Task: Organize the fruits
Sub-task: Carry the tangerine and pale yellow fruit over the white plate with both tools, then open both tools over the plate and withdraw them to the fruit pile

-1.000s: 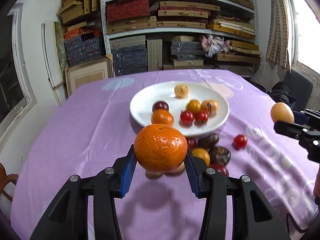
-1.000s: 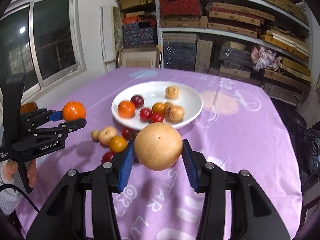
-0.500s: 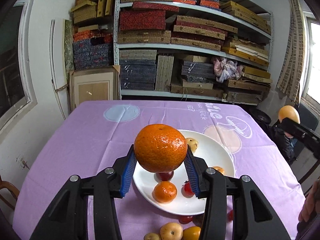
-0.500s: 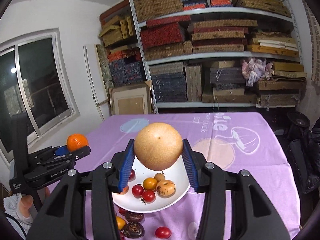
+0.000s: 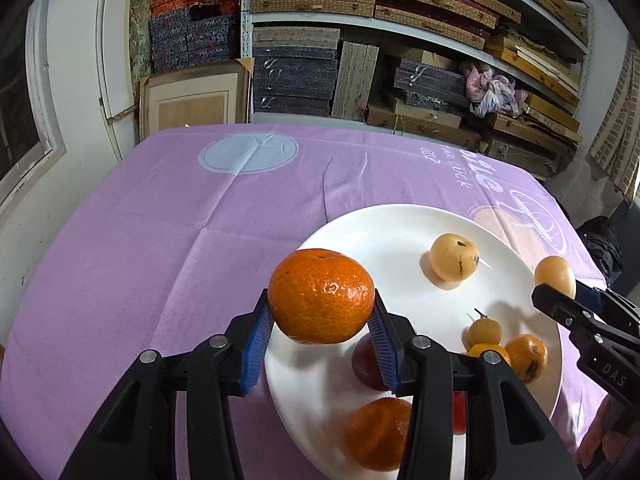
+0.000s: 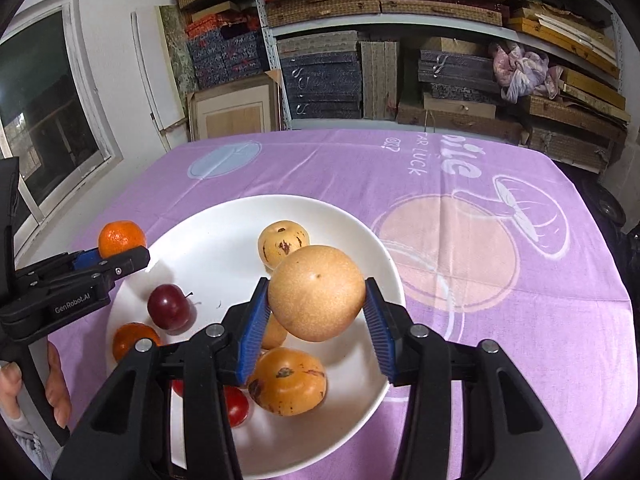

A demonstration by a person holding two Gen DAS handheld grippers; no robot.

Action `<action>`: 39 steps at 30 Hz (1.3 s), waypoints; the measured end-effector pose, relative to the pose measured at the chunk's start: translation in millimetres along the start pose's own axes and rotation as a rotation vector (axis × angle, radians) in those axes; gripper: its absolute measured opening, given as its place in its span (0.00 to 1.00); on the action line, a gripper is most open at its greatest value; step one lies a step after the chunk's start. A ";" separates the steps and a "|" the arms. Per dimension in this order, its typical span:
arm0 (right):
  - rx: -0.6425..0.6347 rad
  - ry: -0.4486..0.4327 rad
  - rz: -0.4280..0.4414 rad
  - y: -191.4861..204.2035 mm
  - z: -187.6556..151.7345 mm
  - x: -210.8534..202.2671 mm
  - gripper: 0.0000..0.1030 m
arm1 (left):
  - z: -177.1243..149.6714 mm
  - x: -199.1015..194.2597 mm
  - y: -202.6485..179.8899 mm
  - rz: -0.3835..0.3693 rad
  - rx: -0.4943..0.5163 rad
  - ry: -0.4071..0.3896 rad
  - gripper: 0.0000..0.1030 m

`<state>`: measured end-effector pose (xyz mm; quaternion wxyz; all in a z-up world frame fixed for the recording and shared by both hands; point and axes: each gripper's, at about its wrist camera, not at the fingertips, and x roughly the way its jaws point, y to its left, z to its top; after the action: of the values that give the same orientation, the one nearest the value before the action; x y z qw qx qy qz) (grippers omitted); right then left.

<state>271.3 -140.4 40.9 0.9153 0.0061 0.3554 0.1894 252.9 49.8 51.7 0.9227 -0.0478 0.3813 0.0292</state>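
Hovering over the white plate, both grippers carry fruit. Left gripper pinches a mandarin between its blue pads, just above the plate's rim at its 9 o'clock edge in the left wrist view. Right gripper pinches a tan pear, held over the plate's centre-right in the right wrist view.

Open room: the plate's far half is bare white from 10 to 1 o'clock, save one yellow spotted fruit near 12. Purple tablecloth lies clear beyond the rim at 12 through 3 o'clock, out to the table's far edge below the shelving. Clear cloth also at 9 to 11 o'clock in the left wrist view.

In the way: the near half of the plate is crowded. Directly under the pear sits an orange blotched fruit, with another pale one partly hidden behind the left pad. The two grippers stand near each other across the plate, apart.

Count on the plate, right wrist view: one dark red plum, one small mandarin at the 8 o'clock rim, two red tomatoes, partly hidden, three yellow-orange fruits. A hand grips the left handle at 8 o'clock.
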 end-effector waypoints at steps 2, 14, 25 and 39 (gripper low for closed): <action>-0.006 0.003 -0.006 -1.3 0.5 5.9 0.44 | -1.4 9.6 -0.5 -0.007 0.003 0.016 0.46; -0.012 0.001 -0.019 -8.6 -2.0 20.7 0.56 | -6.0 16.5 -11.1 0.035 0.065 -0.024 0.62; -0.021 -0.051 -0.001 0.1 -0.3 -3.9 0.66 | -6.6 5.9 -14.6 0.062 0.087 -0.061 0.73; -0.022 -0.116 0.089 24.1 -30.6 -105.8 0.79 | -51.9 -83.5 -21.9 0.071 0.160 -0.116 0.88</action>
<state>171.6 -159.0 90.2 0.9251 0.0226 0.2991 0.2330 159.5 20.8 75.6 0.9426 0.0415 0.3297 0.0342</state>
